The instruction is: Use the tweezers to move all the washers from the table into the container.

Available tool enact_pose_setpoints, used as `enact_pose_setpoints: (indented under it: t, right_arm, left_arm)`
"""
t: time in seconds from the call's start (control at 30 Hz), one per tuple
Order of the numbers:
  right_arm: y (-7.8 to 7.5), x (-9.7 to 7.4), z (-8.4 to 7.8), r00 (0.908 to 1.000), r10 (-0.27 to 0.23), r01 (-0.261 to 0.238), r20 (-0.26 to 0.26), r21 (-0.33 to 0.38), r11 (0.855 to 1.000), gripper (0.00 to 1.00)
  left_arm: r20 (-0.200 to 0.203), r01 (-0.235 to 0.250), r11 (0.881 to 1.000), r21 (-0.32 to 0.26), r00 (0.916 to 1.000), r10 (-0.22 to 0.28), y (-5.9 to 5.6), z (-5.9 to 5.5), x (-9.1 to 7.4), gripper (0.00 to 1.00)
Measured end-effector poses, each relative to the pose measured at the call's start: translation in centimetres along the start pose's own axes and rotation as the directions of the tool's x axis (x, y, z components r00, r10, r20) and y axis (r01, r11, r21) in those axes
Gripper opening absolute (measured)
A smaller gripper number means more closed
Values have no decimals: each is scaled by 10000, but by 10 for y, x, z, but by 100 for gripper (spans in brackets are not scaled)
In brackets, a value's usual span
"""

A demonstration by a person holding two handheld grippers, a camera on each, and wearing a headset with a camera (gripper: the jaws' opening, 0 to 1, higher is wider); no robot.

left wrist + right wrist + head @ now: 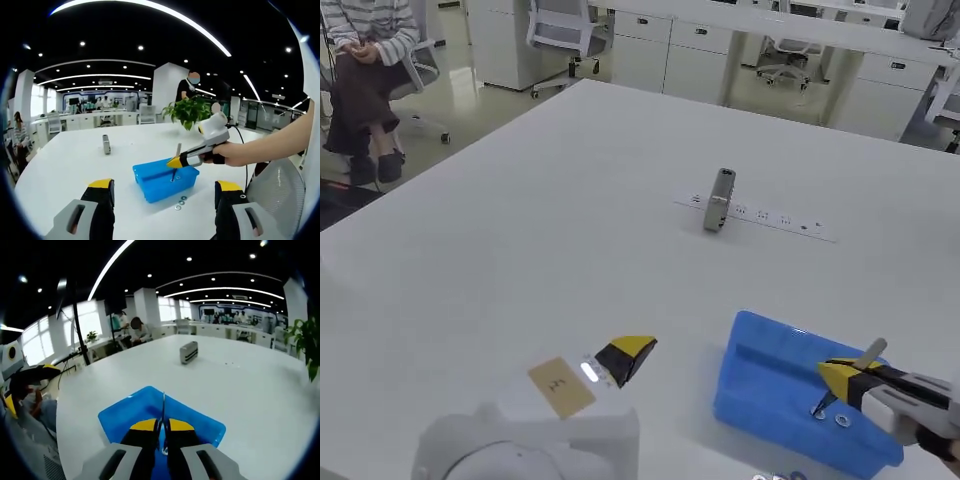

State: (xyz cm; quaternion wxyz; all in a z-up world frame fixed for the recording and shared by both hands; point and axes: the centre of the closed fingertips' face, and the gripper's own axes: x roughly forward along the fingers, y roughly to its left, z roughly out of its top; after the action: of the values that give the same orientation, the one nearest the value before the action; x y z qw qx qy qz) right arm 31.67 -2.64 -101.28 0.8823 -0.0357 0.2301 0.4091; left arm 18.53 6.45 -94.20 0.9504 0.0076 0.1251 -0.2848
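Note:
A blue container (770, 365) stands on the white table near its front right. Over it my right gripper (837, 377) is shut on metal tweezers (823, 403), whose tips point down inside the container. One washer (842, 420) lies on the container floor beside the tips. A few washers (180, 203) lie on the table just in front of the container (155, 187). My left gripper (162, 195) stands open and holds nothing, to the left of the container. The right gripper view shows the tweezers (163, 412) rising between the shut jaws above the container (120, 415).
A grey metal block (720, 198) stands upright mid-table on a flat white strip (775, 218). A seated person (365, 60) is at the far left, beyond the table edge. Office chairs and desks stand behind. A potted plant (189, 111) stands past the table.

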Motion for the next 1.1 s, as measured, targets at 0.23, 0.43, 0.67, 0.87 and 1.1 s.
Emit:
enact_pose_setpoints:
  t: [0.23, 0.43, 0.67, 0.87, 1.1]
  right_arm:
    - [10, -15, 18, 9964, 236, -255, 813, 213, 9994, 3]
    - [25, -30, 37, 9849, 570, -655, 1632, 475, 9967, 3]
    - [50, -43, 40, 9737, 1223, -1346, 1923, 524, 9895, 3]
    - [69, -47, 27, 9717, 1741, -1806, 1597, 273, 9832, 3]
    - [75, -41, -1, 9816, 1801, -1790, 630, -227, 9836, 3]
  left_arm:
    - [26, -35, 10000, -32, 10000, 35, 1, 0, 0, 83]
    - [-14, -19, 10000, 3, 10000, 19, 1, 0, 0, 83]
    - [-20, -6, 10000, 11, 10000, 6, 0, 0, 0, 83]
    - [-42, 32, 10000, 25, 10000, -32, 0, -1, 0, 83]
    - [-108, 63, 10000, 72, 9999, -62, -1, -2, 0, 82]
